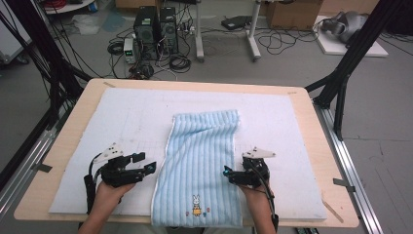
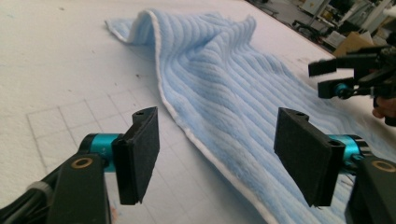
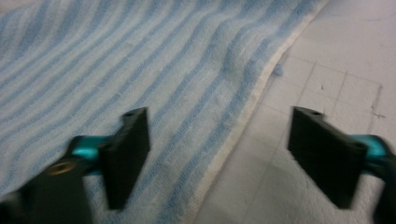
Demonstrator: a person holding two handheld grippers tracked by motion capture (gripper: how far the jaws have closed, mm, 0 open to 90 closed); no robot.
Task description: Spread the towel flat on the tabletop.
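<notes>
A rabbit motif [image 1: 196,204] is seen at the near hem of the blue striped towel [image 1: 202,161], which is laid lengthwise down the middle of the white mat [image 1: 122,117] on the bench [image 1: 311,126]; the left claw [image 1: 148,165] is held open just beside the towel's left edge, nothing between its jaws; the right claw [image 1: 228,173] is likewise held open at the right edge, empty; the towel's far end is rumpled and raised.
</notes>
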